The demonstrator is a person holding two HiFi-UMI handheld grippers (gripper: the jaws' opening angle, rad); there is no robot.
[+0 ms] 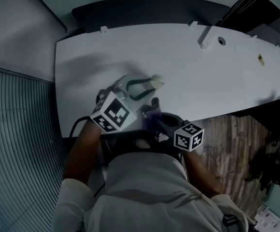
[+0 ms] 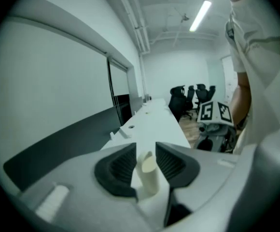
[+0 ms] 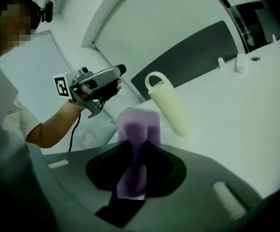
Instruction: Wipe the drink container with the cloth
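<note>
Left gripper (image 2: 145, 150): jaws apart, with the cream bottle (image 2: 149, 178) in the gap; they seem not to squeeze it.
Right gripper (image 3: 139, 146): jaws closed tight on the purple cloth (image 3: 136, 127).
Bottle: long, pale, on the white counter (image 1: 193, 66).

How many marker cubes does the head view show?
2. One marker cube rides the left gripper above the table; the other rides the right gripper by the table's edge. None seems hidden.
</note>
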